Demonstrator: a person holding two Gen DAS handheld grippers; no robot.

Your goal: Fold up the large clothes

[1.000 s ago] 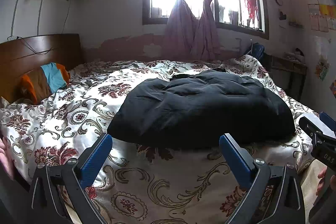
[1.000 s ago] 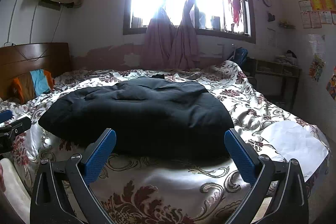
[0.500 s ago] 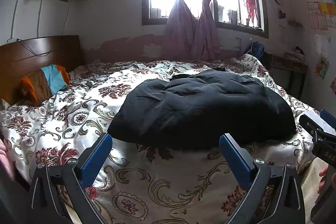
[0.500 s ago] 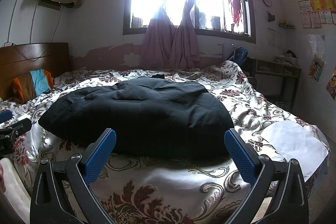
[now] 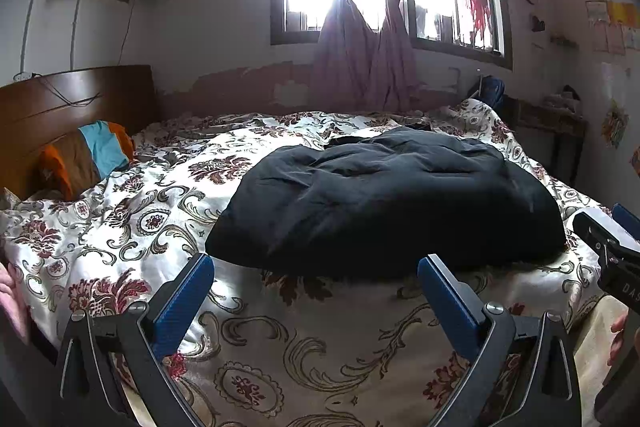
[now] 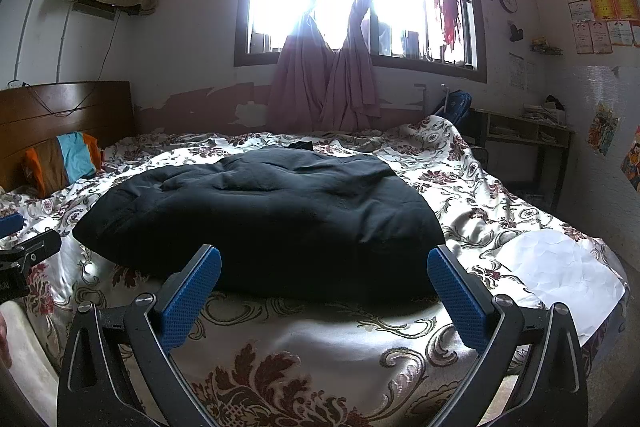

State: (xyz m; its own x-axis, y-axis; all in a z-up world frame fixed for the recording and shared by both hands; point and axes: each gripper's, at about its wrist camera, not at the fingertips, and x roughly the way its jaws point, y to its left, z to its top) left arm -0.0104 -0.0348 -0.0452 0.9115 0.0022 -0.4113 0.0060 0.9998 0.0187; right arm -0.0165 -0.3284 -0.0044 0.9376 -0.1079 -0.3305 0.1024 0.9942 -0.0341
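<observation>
I hold my left tool [image 5: 316, 283] and right tool [image 6: 324, 273] spread wide, gripping nothing, over the near edge of the floral satin bedspread [image 6: 320, 351]. The bulky black padded garment [image 6: 260, 215] lies just ahead of both tools, untouched.

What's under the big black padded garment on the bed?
The black padded garment lies on the floral satin bedspread, which shows all around it. Whatever is directly beneath it is covered. Both grippers hang open, short of it.
</observation>
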